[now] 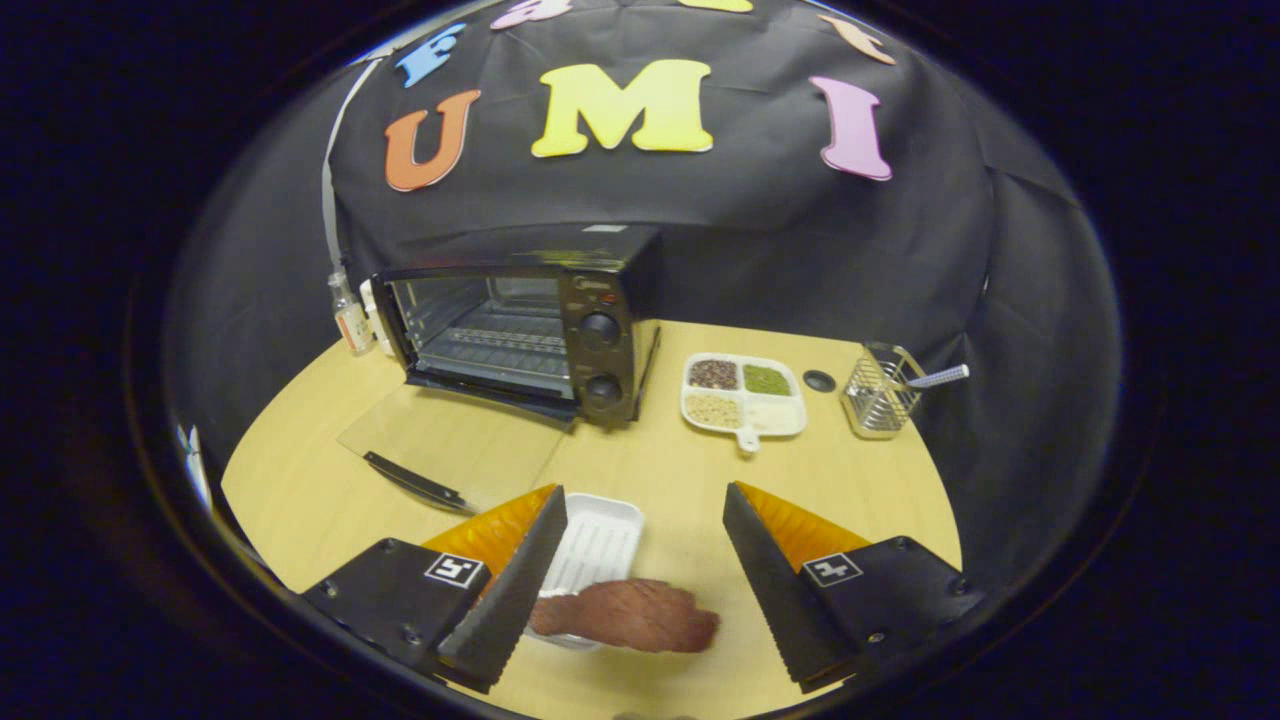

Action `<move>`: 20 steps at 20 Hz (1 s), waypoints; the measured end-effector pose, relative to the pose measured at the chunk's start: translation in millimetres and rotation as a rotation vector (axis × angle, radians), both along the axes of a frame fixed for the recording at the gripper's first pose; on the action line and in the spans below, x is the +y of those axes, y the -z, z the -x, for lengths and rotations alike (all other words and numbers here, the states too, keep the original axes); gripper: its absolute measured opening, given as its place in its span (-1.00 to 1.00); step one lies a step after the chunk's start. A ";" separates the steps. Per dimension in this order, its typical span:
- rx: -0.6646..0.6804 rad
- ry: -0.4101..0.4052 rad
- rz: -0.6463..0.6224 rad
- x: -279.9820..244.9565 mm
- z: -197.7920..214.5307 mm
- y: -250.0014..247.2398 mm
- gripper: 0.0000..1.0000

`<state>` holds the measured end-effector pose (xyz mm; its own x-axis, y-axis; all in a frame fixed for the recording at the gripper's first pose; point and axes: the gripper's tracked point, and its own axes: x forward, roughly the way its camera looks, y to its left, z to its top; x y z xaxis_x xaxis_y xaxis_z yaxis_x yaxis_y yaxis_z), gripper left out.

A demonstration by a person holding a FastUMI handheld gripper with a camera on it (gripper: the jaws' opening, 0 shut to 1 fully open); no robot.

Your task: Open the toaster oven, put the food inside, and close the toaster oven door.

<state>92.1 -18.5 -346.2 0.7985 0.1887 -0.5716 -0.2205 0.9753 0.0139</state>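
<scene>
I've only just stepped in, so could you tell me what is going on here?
A person is working a handheld gripper over a wooden table. The toaster oven already has its door folded down flat. The jaws are open on either side of a slab of meat lying partly on a white tray, not yet gripping it.

Legible text: none

- toaster oven (520,335): small mark above the upper knob on the control panel, too small to read
- bottle (351,318) behind the oven's left side: label present, print blurred
- gripper (645,520), fingers spread apart: one square black-and-white fiducial marker on each finger mount, a pattern only, no letters or digits
- no numbers or signs on the desk (700,480)
</scene>
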 end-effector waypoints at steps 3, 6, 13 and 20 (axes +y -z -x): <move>0.154 -0.072 -0.148 -6.6 24.6 29.7 0.95; 0.285 -0.125 -0.319 0.6 43.0 50.3 0.84; 0.489 -0.118 -0.678 3.6 57.8 68.4 -0.11; 0.492 -0.116 -0.789 3.7 53.0 48.3 -0.66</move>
<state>39.1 -14.7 -394.5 0.4531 0.7293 -0.5127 -0.1091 0.6162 0.7800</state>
